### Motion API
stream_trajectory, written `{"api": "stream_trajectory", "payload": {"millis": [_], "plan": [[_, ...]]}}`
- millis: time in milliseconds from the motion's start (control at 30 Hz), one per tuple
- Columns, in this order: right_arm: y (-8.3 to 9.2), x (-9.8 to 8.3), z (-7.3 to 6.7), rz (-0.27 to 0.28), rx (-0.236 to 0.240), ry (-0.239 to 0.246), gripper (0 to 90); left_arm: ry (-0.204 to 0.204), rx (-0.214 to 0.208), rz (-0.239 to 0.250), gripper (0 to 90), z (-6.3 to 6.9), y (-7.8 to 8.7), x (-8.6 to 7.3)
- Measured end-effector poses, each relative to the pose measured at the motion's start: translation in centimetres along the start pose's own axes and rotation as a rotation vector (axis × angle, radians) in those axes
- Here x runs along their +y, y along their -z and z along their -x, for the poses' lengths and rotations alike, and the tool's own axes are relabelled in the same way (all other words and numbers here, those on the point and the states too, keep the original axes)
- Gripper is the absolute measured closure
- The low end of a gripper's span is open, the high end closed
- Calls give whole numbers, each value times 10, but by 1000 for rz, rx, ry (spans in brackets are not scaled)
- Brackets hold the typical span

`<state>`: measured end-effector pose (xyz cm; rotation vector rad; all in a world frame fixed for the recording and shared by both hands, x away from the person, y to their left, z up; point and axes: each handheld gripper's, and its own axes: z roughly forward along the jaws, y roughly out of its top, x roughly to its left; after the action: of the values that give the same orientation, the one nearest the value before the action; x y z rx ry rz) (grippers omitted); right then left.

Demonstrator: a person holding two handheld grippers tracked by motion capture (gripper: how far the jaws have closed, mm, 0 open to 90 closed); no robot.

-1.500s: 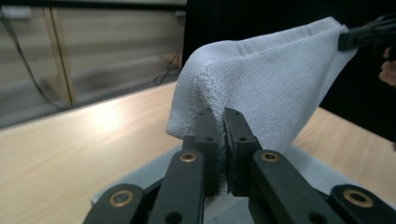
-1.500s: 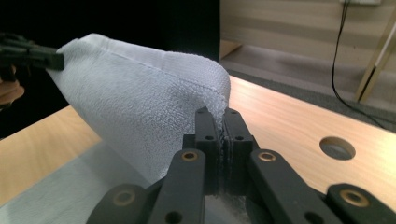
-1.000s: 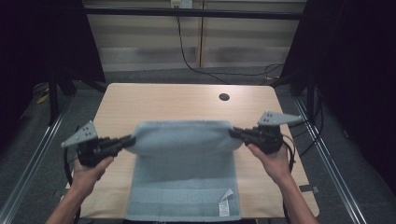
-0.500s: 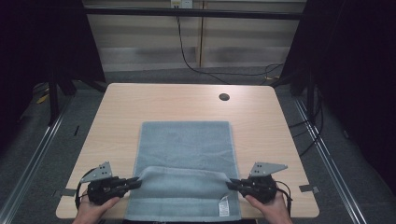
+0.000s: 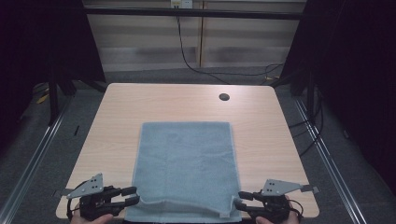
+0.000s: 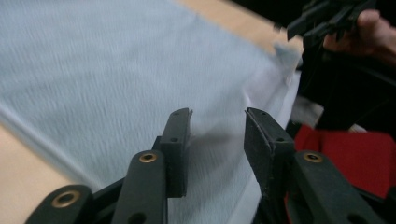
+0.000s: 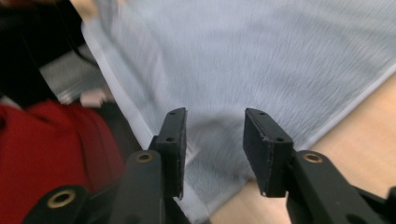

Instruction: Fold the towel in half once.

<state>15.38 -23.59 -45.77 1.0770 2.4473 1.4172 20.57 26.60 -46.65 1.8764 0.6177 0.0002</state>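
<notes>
Lying flat, towel (image 5: 187, 168), long axis toward table's (image 5: 154, 100) far edge

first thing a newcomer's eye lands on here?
The grey-blue towel, folded and lying flat in the middle of the wooden table, its near edge at the table's near edge. Next, the left gripper and right gripper at the towel's two near corners; their jaws have just been opening and now stand apart, off the cloth. A small dark round hole sits near the table's far right.
</notes>
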Motion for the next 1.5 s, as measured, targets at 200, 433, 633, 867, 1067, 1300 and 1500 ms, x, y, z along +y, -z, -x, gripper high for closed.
{"api": "stream_trajectory", "payload": {"millis": [200, 433, 633, 867, 1067, 1300, 1500], "plan": [[-11, 19, 22, 22, -26, -16, 577, 23, 91, -50, 575, -28, -27, 19], [-76, 62, 78, -36, -60, -24, 552, 67, 181, -122, 584, -79, -67, 40], [-113, 83, 103, -76, -99, -12, 551, 95, 248, -149, 567, -111, -87, 46], [-131, 70, 107, -149, -175, 27, 543, 40, 278, -218, 577, -112, -96, 37], [-120, 59, 98, -152, -152, 21, 545, 21, 226, -202, 572, -100, -90, 27], [-99, 43, 81, -172, -141, 21, 545, 5, 172, -209, 556, -79, -91, 20], [-84, 28, 76, -143, -112, 2, 546, 20, 151, -207, 554, -66, -90, 15]]}}
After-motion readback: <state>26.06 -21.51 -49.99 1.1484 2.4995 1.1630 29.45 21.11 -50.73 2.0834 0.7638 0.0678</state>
